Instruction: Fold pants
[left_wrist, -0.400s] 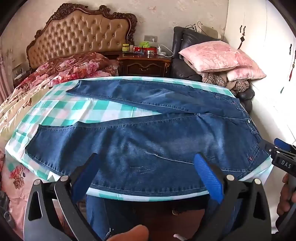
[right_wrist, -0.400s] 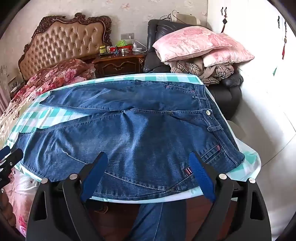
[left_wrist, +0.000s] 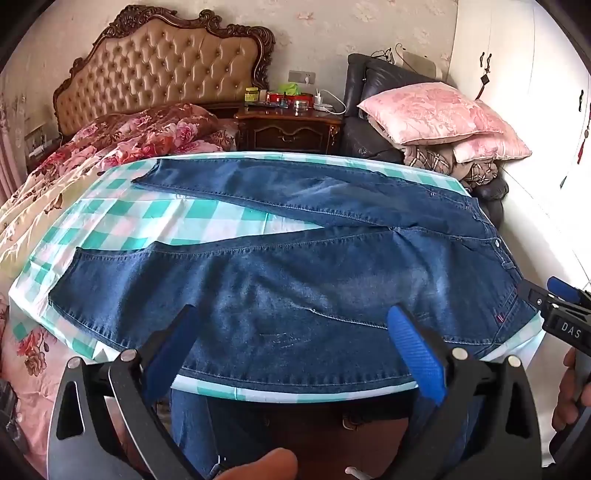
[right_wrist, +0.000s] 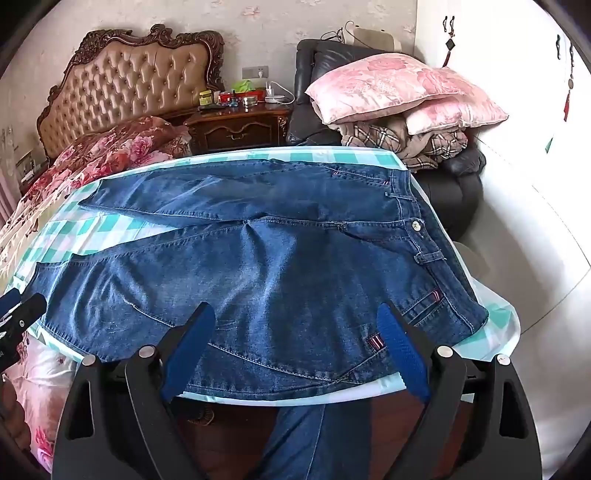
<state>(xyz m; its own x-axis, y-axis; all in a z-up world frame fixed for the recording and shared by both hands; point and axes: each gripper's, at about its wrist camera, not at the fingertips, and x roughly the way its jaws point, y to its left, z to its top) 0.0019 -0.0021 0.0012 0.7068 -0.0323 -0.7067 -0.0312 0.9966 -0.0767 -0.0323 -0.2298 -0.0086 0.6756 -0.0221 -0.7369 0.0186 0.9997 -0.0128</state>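
Observation:
Blue jeans (left_wrist: 295, 280) lie spread flat on a green-checked cloth (left_wrist: 173, 221), waistband at the right, both legs stretching left with a gap between them. They also show in the right wrist view (right_wrist: 280, 273). My left gripper (left_wrist: 291, 332) is open and empty, hovering over the near leg's lower edge. My right gripper (right_wrist: 295, 332) is open and empty, over the near hip and pocket area. The right gripper's tip shows at the left wrist view's right edge (left_wrist: 554, 299). The left gripper's tip shows at the right wrist view's left edge (right_wrist: 18, 314).
A bed with a floral quilt (left_wrist: 110, 147) and tufted headboard (left_wrist: 166, 74) lies to the left. A dark nightstand (left_wrist: 291, 129) with small items stands behind. A black armchair piled with pink pillows (left_wrist: 436, 110) stands at the back right. A white wall is on the right.
Both grippers have barely shifted; the view is almost the same. The jeans have not moved.

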